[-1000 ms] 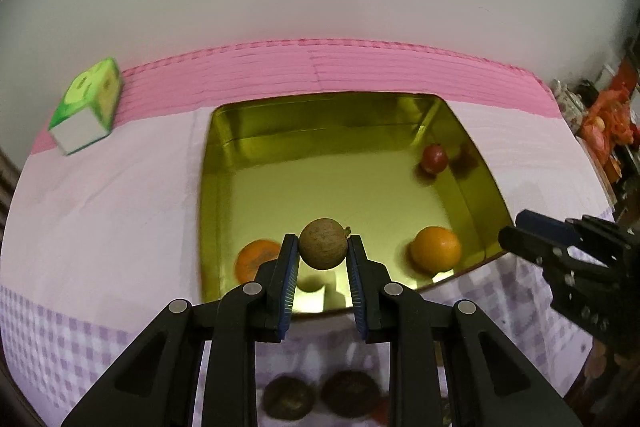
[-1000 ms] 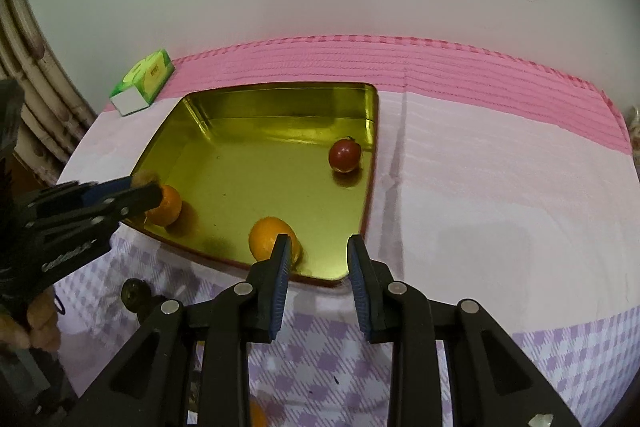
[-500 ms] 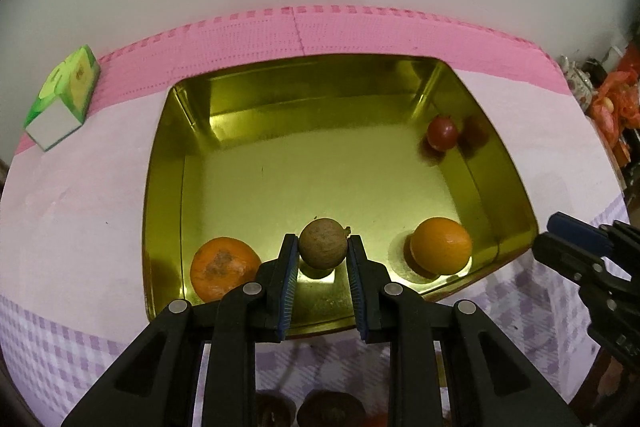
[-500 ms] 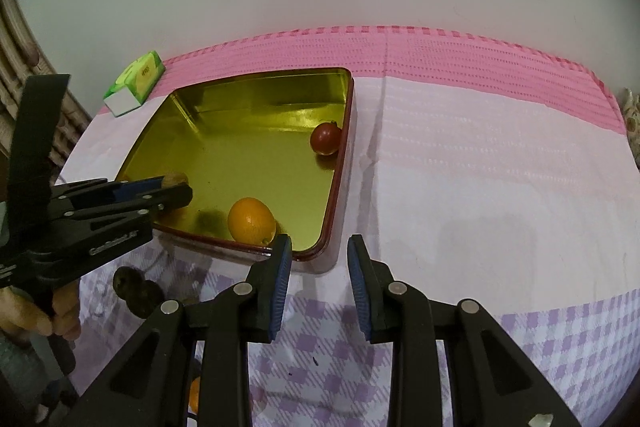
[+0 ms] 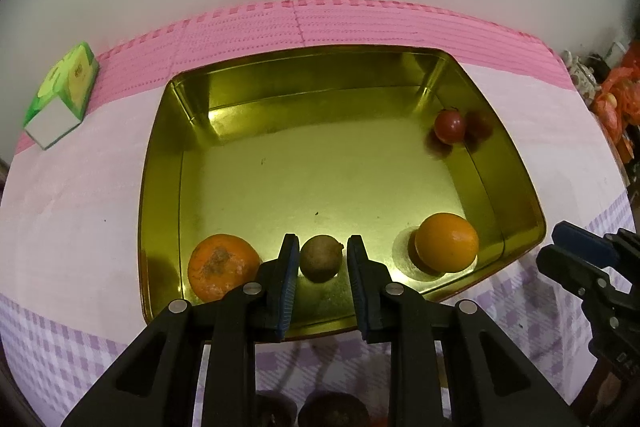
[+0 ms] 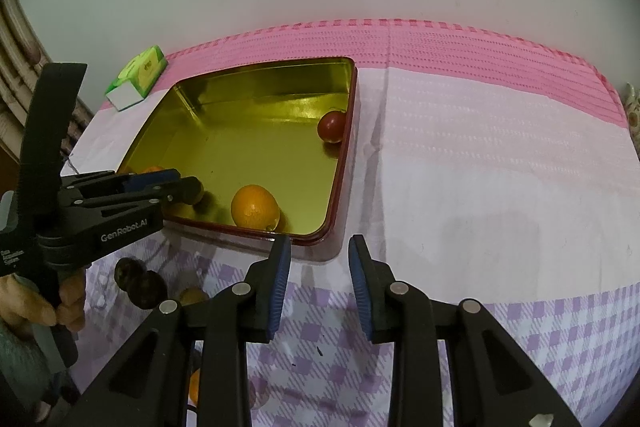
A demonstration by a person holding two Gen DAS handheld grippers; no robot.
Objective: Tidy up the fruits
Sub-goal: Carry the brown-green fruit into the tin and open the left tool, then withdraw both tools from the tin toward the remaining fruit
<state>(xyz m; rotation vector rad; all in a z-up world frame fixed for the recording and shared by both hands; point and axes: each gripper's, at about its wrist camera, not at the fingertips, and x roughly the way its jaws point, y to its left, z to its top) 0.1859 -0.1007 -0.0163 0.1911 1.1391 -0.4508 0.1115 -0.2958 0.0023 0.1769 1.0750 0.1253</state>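
The left gripper (image 5: 322,263) has lowered the brown fruit (image 5: 321,257) (still clamped) into the tin (image 5: 160,187).

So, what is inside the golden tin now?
Inside the golden tin: a scuffed orange, a smooth orange, a red fruit, and a brown fruit gripped by the left tongs. The tongs cover the floor beneath it.

"GenRobot.AI" on left gripper (image 6: 188,189) body

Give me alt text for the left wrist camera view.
The left gripper pinches a small brown fruit low over a gold tray holding two oranges and a red fruit, on a pink-and-purple cloth.
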